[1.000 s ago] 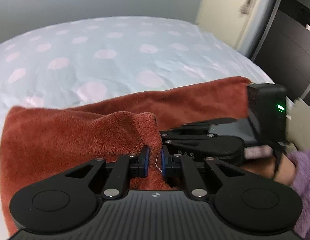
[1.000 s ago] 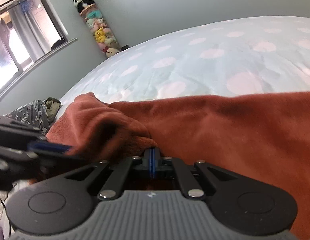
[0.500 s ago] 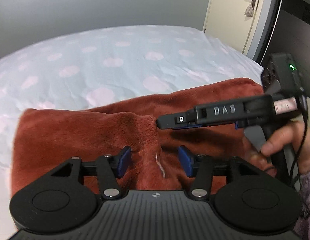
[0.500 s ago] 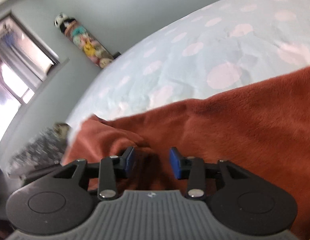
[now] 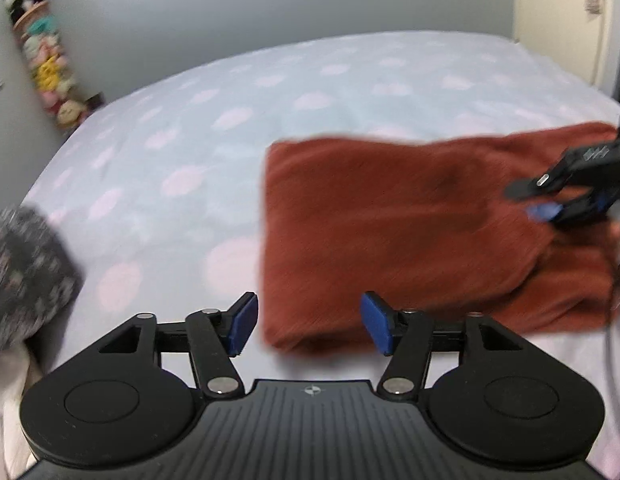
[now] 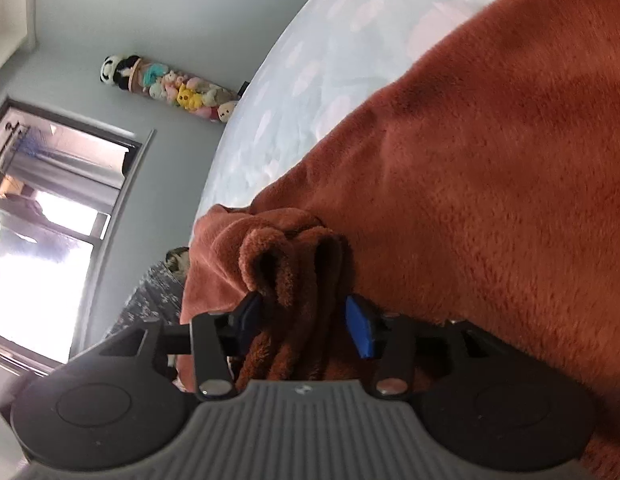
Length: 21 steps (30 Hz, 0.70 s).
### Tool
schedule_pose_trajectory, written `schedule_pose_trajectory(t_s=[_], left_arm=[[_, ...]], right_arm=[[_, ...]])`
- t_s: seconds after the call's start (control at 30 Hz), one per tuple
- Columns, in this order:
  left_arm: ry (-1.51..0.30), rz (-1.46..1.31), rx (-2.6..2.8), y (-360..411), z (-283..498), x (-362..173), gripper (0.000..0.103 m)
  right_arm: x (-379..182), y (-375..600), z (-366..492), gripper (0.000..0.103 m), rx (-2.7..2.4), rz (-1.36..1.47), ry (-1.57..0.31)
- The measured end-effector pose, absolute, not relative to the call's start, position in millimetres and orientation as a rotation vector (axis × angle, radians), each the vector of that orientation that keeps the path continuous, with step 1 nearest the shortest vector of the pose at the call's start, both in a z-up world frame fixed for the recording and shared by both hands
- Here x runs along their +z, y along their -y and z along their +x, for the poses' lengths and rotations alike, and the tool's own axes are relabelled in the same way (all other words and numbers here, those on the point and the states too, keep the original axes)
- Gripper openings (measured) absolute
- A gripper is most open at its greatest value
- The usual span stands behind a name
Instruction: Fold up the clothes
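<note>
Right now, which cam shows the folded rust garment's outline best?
Left wrist view: the rust garment lies folded on the bed, most edges visible, though blurred. Right wrist view shows only close-up fleece and a bunched fold between the right gripper pads.

The left view is smeared by motion, the right tool (image 5: pixel 550 200) is cut off at its edge, and the patterned cloth (image 5: pixel 26 276) is blurred.
</note>
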<state>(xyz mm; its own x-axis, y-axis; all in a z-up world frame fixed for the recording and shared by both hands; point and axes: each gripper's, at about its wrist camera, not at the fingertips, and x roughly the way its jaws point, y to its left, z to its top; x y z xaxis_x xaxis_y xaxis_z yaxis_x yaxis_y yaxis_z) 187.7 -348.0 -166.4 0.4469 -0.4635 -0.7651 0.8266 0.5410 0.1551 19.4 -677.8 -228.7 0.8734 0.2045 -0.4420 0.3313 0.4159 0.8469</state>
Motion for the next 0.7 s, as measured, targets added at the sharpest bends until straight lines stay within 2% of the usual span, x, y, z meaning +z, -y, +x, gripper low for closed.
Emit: schedule_pose_trajectory(t_s=[0.1,0.17,0.2,0.23,0.37,0.5,0.63,0.67,0.7], left_arm=[[-0.785,0.550,-0.828,334,199,-181,0.057],[-0.815,0.537,-0.807,331,206,-193,0.057],[-0.817,0.538,-0.801,332,209,-198,0.057],[-0.814,0.530,-0.793,334,211,-201,0.057],[-0.796,0.483,-0.798,342,215,-204,0.055],[-0.739,0.467,-0.856,345,210,-198,0.055],[-0.717,0.472,-0.858,346,204,-201,0.057],[-0.725,0.490,-0.833,349,206,-204,0.056],[-0.744,0.515,-0.803,352,209,-209,0.044]], right_arm=[[-230,675,26,0.059,-0.069,1.139,-0.544],[-228,670,31,0.058,-0.070,1.106,-0.549],[-226,667,33,0.050,-0.069,1.089,-0.545],[-224,666,35,0.036,-0.072,1.076,-0.539],[-204,660,39,0.032,-0.099,0.965,-0.487],[-165,651,36,0.031,-0.069,0.846,-0.266],[-158,648,39,0.031,-0.135,0.790,-0.260],[-159,648,40,0.031,-0.153,0.783,-0.267],[-168,651,41,0.031,-0.173,0.804,-0.297]])
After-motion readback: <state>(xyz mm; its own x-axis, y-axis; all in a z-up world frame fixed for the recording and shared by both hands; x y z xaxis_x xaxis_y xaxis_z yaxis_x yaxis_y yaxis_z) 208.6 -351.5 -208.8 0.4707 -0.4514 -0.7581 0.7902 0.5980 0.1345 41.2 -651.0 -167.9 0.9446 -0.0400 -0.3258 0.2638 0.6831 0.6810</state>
